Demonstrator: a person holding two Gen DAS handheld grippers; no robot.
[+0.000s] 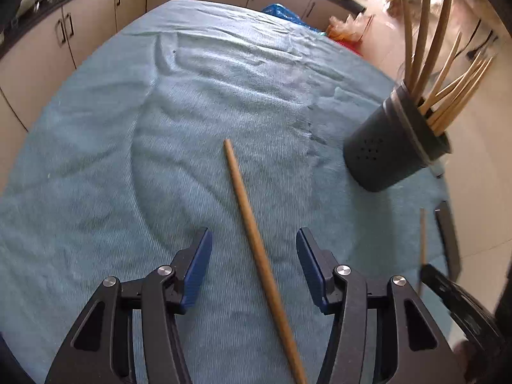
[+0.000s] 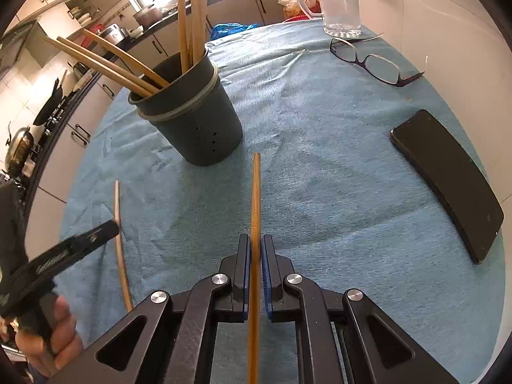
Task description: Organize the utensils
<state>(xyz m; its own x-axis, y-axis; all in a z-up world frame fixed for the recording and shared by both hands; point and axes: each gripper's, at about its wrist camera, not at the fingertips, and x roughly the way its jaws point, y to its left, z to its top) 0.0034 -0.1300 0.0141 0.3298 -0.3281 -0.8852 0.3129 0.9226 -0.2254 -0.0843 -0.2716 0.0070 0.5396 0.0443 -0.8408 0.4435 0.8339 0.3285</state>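
Bench [image 2: 336, 166] draped in a wrinkled teal cloth, kitchen cabinets beyond its far and left edges. Toward the far right corner: a clear glass mug [image 2: 339, 3], with a pair of dark-framed glasses [image 2: 374, 64] lying just in front of it. Near the right edge: a black phone [image 2: 448, 182], face up. Left of centre: a dark round holder [image 2: 192, 115] with small holes low in its wall, standing upright and crowded with long wooden chopsticks [image 2: 188, 16] that fan out over its rim.

Right gripper [image 2: 255, 249]: jaws clamped together on a single wooden chopstick [image 2: 256, 198], which runs straight ahead between the blue pads, its tip pointing at the foot of the holder without touching it.

Left gripper [image 1: 254, 240]: jaws apart, roughly half open, straddling a second wooden chopstick [image 1: 252, 236] that lies on the cloth between the pads with a clear gap on each side. Chopstick plain and light brown, angled across the near part of the bench, well apart from the holder. Part of a hand [image 2: 54, 342] visible on the left gripper's handle.
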